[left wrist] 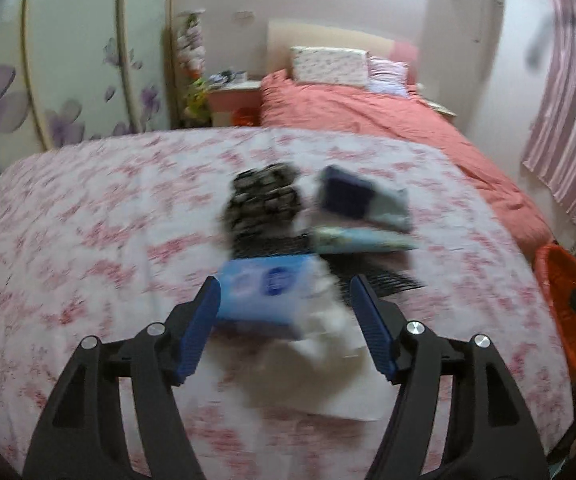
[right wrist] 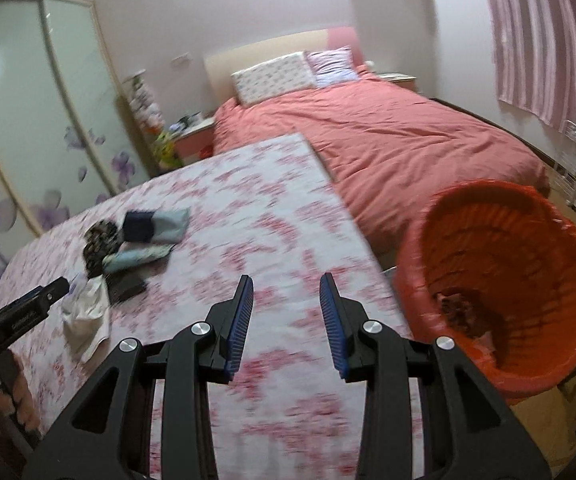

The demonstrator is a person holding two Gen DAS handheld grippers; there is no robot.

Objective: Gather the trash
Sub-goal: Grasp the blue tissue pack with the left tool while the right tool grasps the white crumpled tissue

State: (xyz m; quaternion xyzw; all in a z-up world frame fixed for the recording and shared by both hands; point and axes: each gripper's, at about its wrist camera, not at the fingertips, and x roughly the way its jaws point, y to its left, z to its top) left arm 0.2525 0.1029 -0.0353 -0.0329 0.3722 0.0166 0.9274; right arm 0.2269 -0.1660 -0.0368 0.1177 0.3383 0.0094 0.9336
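My left gripper [left wrist: 286, 292] is open, its blue pads on either side of a light blue tissue packet [left wrist: 266, 294] and crumpled white paper [left wrist: 323, 328] on the floral table cloth [left wrist: 88, 240]. Behind them lie a black patterned wrapper [left wrist: 264, 200], a dark blue packet [left wrist: 347, 196] and a pale blue packet [left wrist: 363, 240]. My right gripper [right wrist: 286, 308] is open and empty above the table's right part. An orange basket [right wrist: 499, 280] stands to its right, with some scraps at the bottom. The trash pile [right wrist: 136, 236] lies to its left, and the left gripper [right wrist: 28, 312] reaches toward it.
A bed with a coral cover [right wrist: 387, 140] and pillows stands beyond the table. A flowered wardrobe [left wrist: 48, 60] is on the left, a nightstand [left wrist: 234, 100] beside the bed, and striped curtains [right wrist: 539, 40] on the right. The basket also shows at the right edge of the left wrist view [left wrist: 563, 300].
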